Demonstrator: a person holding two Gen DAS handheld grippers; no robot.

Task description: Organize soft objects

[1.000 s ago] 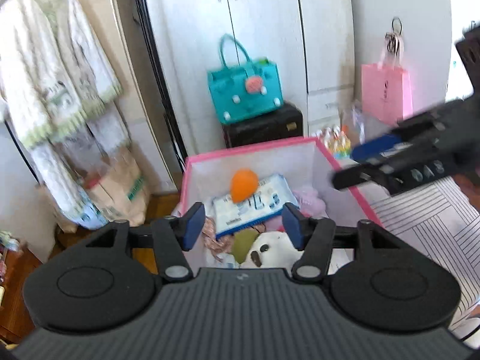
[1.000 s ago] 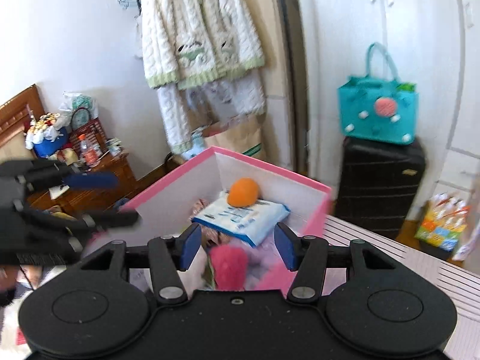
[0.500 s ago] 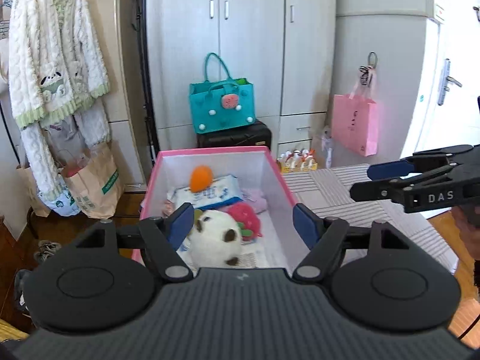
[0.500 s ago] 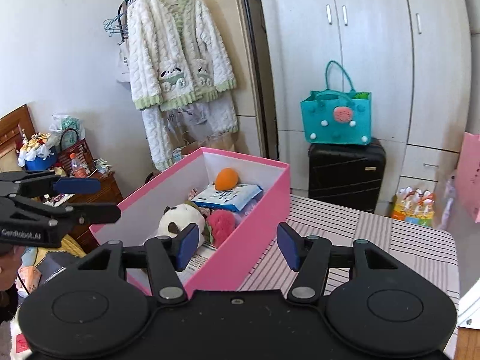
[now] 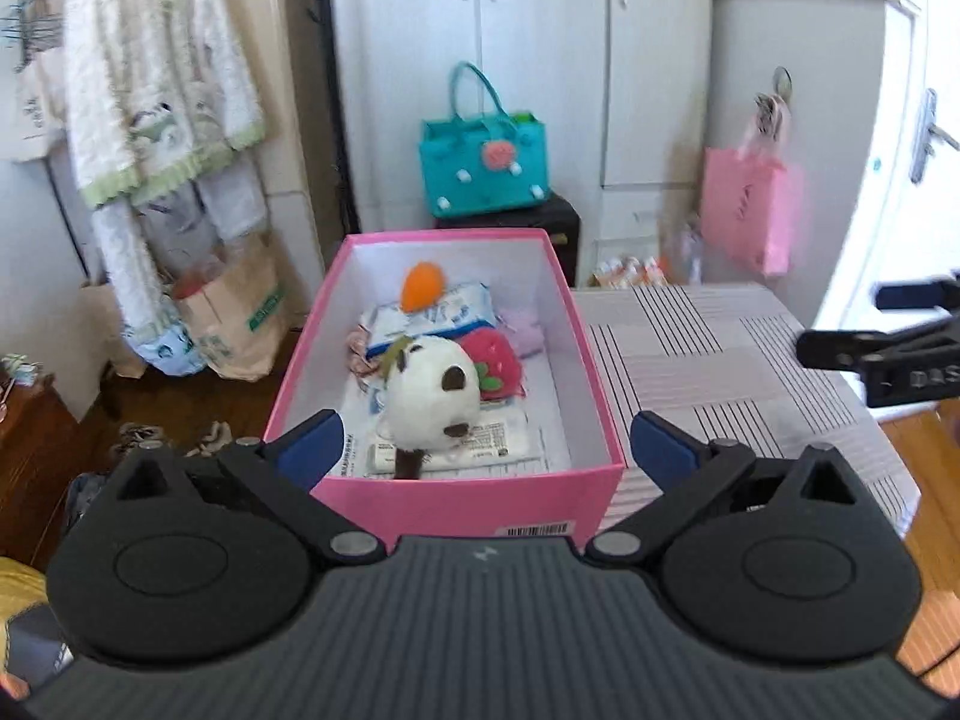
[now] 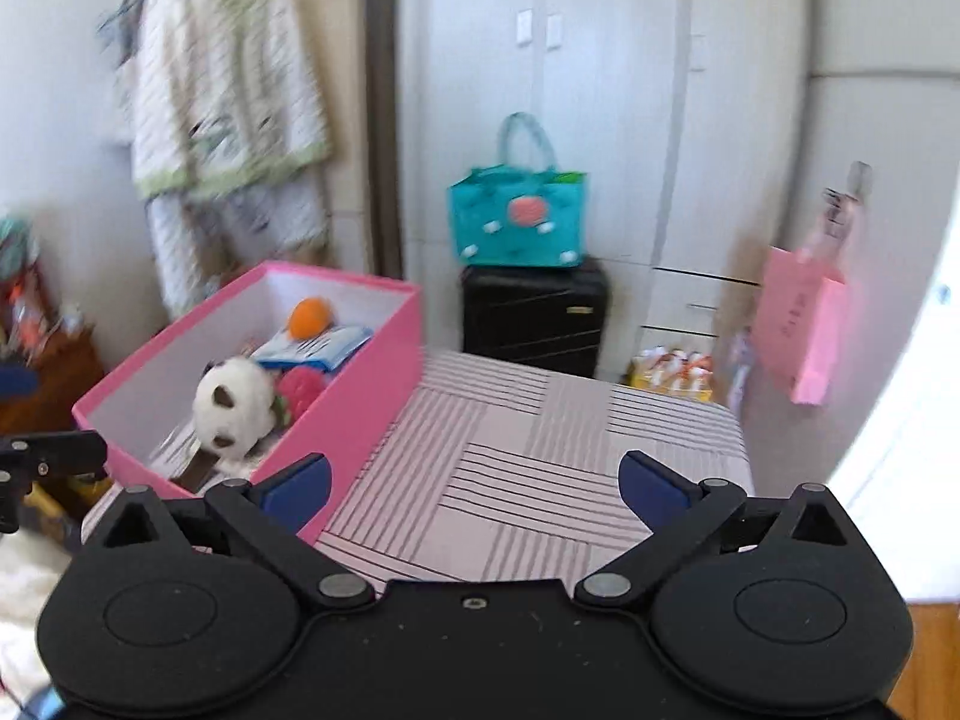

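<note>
A pink box (image 5: 456, 504) stands on the left end of a striped table (image 5: 720, 360). Inside lie a white panda plush (image 5: 429, 396), a red strawberry plush (image 5: 495, 357), an orange ball (image 5: 422, 285), a tissue pack (image 5: 444, 318) and a lilac soft item (image 5: 528, 330). My left gripper (image 5: 486, 450) is open and empty, just before the box's near wall. My right gripper (image 6: 474, 483) is open and empty above the table, right of the box (image 6: 360, 372). The panda (image 6: 231, 405) and the ball (image 6: 309, 317) show there too.
A teal bag (image 5: 483, 162) sits on a black suitcase (image 6: 534, 318) by the white wardrobe. A pink paper bag (image 6: 804, 324) hangs at the right. A white robe (image 5: 156, 102) hangs at the left above paper bags (image 5: 234, 312). The table's right edge drops to a wooden floor.
Both grippers have pulled back from the box and opened wider. The panda and strawberry plushes now lie in the box. The right gripper has swung right over the table.
</note>
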